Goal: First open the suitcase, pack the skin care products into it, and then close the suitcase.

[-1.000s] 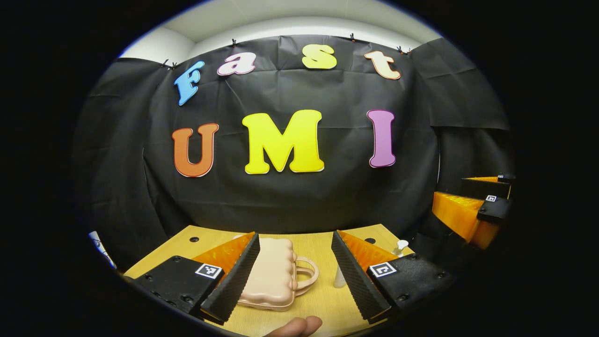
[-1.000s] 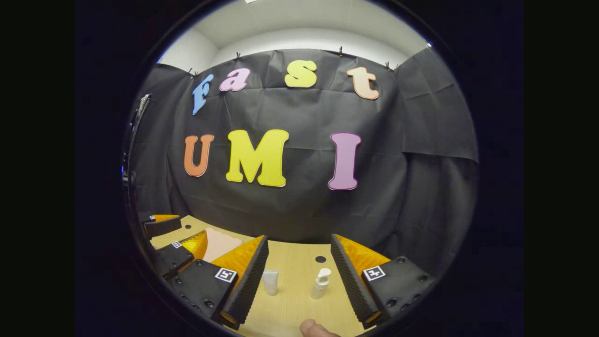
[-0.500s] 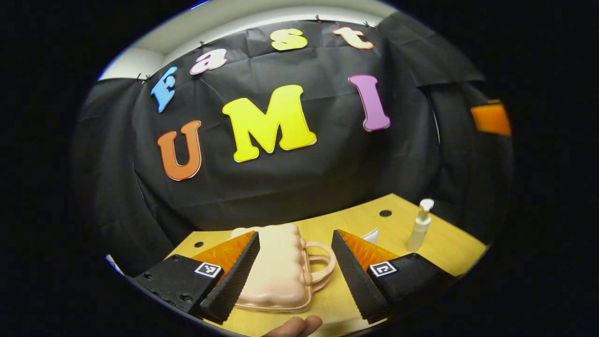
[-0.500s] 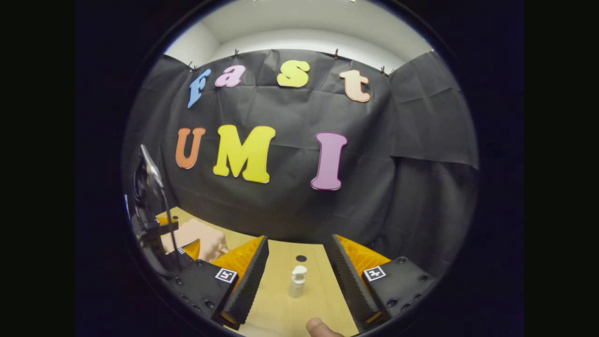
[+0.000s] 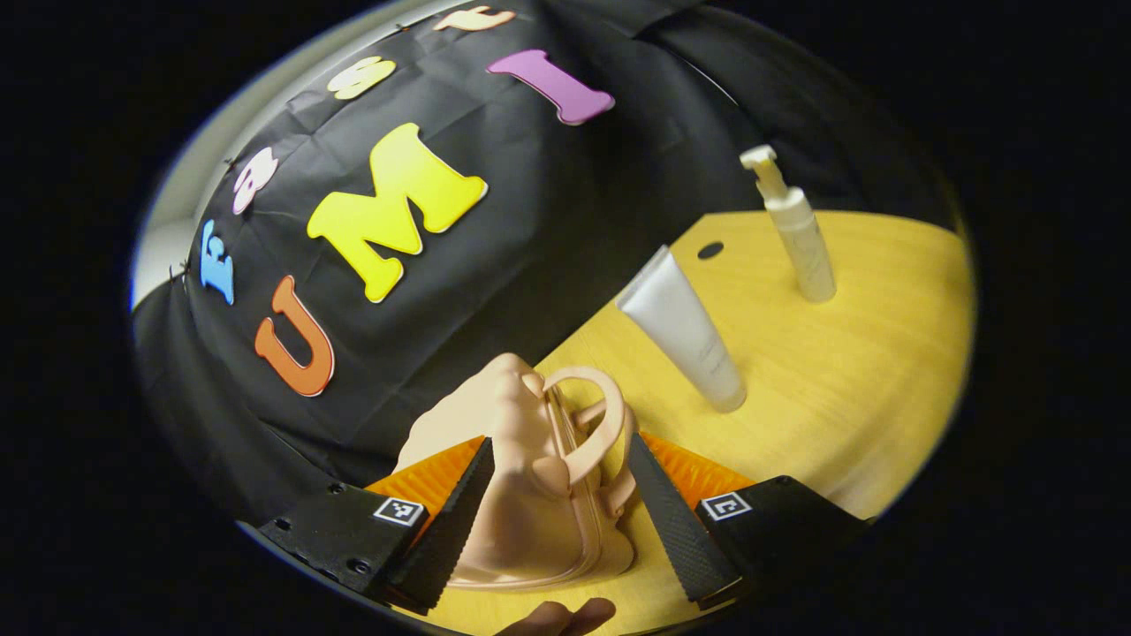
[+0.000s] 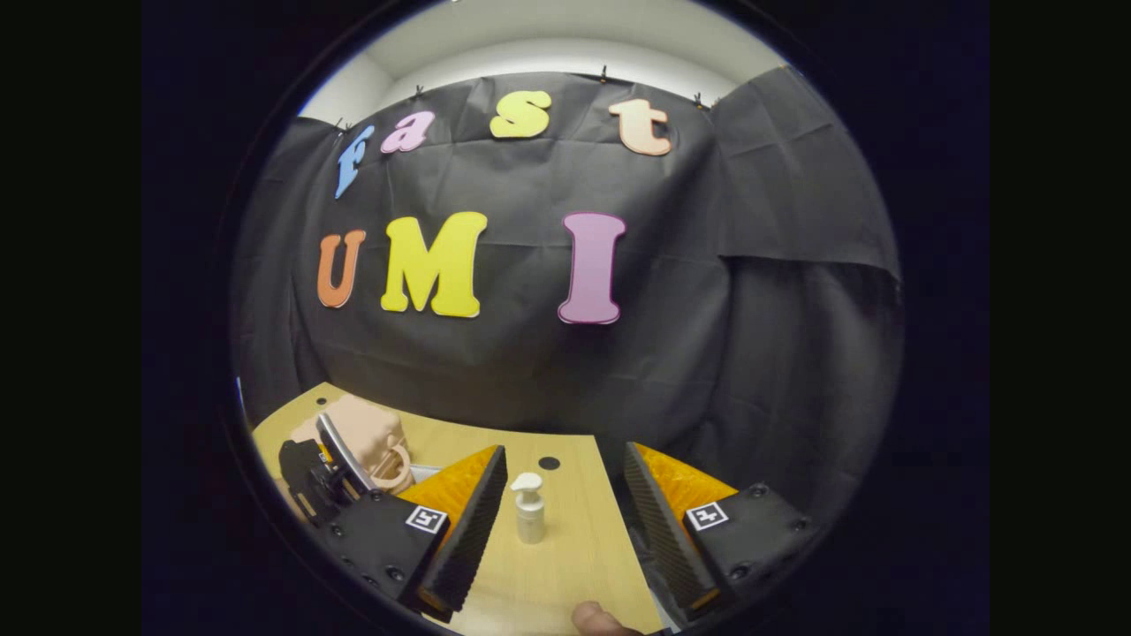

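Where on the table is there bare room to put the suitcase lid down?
Bare wood lies right of the tube and in front of the pump bottle. It is crowded between suitcase and tube, where the left gripper works.

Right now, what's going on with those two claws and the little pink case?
Left gripper open, straddling closed suitcase. Right gripper open, empty, facing pump bottle. Tube standing on table. Nothing in the way.

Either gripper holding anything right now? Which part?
Nothing held. Left gripper is open, its fingers either side of the suitcase near the handle, not yet clamped. Right gripper is open, short of the pump bottle.
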